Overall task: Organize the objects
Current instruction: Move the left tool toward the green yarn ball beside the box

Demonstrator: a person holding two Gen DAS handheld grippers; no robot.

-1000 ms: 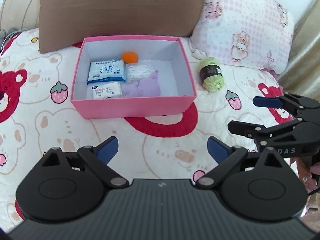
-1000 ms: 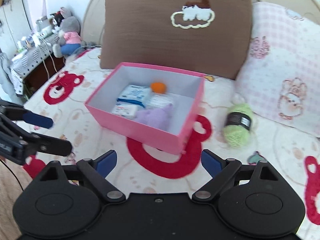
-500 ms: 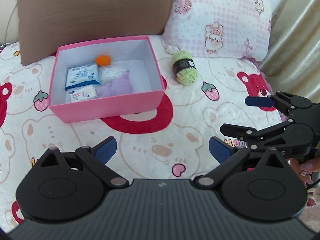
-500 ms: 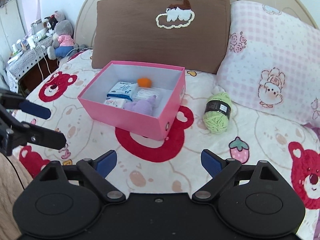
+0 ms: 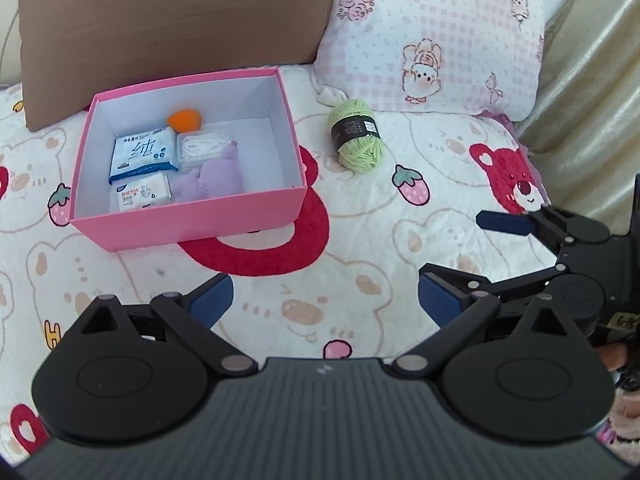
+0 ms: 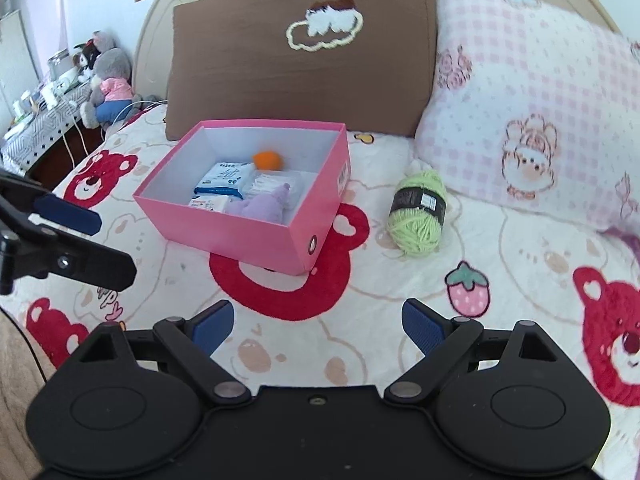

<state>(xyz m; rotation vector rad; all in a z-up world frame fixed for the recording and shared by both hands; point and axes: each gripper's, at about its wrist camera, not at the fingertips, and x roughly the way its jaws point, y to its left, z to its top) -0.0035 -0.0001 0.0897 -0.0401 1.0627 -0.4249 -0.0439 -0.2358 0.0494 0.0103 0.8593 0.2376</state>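
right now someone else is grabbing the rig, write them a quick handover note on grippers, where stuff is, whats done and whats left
Left gripper: open, empty, hovering over the bedspread in front of the pink box.
Right gripper: open, empty, also short of the box.
In the box: orange ball, blue tissue pack, small white pack, clear bag of white items, purple plush.
Still out: green yarn ball, lying on the bed to the right of the box, below the pink pillow.
Left to do, likely: pick up the yarn and put it in the box; the right gripper looks better placed.
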